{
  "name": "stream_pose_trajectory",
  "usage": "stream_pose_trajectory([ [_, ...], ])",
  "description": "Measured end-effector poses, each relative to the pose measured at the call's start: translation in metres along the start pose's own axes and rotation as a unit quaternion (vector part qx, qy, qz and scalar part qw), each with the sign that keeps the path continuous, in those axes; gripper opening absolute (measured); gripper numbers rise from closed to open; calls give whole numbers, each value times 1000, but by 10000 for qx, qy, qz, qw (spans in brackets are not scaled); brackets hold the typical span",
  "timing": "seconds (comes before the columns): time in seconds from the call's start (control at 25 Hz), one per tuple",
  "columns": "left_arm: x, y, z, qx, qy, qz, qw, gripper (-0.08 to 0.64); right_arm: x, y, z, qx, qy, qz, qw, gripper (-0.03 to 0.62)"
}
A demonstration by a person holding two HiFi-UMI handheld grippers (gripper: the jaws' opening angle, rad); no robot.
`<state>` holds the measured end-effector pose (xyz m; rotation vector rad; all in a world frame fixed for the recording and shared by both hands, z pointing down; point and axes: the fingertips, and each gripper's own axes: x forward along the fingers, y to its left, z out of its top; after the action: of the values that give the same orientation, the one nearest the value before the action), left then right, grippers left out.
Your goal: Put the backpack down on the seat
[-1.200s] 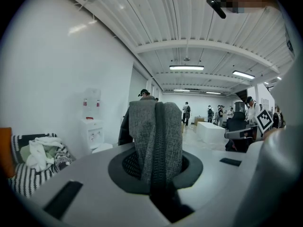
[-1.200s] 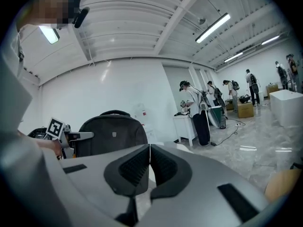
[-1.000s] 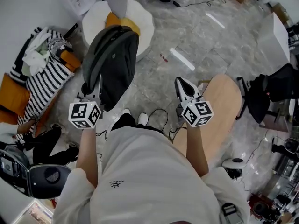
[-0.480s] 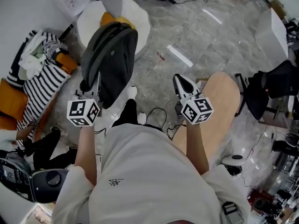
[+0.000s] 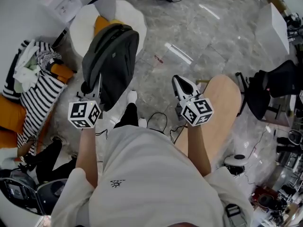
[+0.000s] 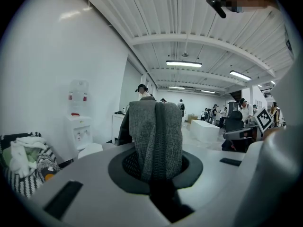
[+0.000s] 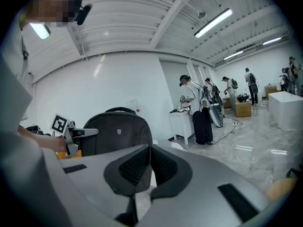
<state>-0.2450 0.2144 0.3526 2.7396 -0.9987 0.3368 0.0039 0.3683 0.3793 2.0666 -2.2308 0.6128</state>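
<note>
- Your left gripper clenches a grey strap of the dark backpack, which hangs above the floor just before the white seat.
- Your right gripper is empty, its jaws pressed together.

Floor: glossy grey marble tiles.
Walls: plain white.
Ceiling: white ribbed panels; strip lights lit.
Furniture: water dispenser against the wall; white block far off; black chair; pale wooden board.
Clutter: striped cloth heaped on the floor by the wall.
</note>
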Motion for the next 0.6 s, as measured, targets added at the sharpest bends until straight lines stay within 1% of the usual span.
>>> stream_pose_trajectory([
  [0.32, 68, 25, 17, -21, 121, -188, 9997, 69, 56, -28, 24, 98, 33, -133, 9999, 25],
  [0.6, 123, 52, 26, 63, 303, -468, 9984, 68, 105, -45, 39, 216, 102, -283, 9993, 25],
])
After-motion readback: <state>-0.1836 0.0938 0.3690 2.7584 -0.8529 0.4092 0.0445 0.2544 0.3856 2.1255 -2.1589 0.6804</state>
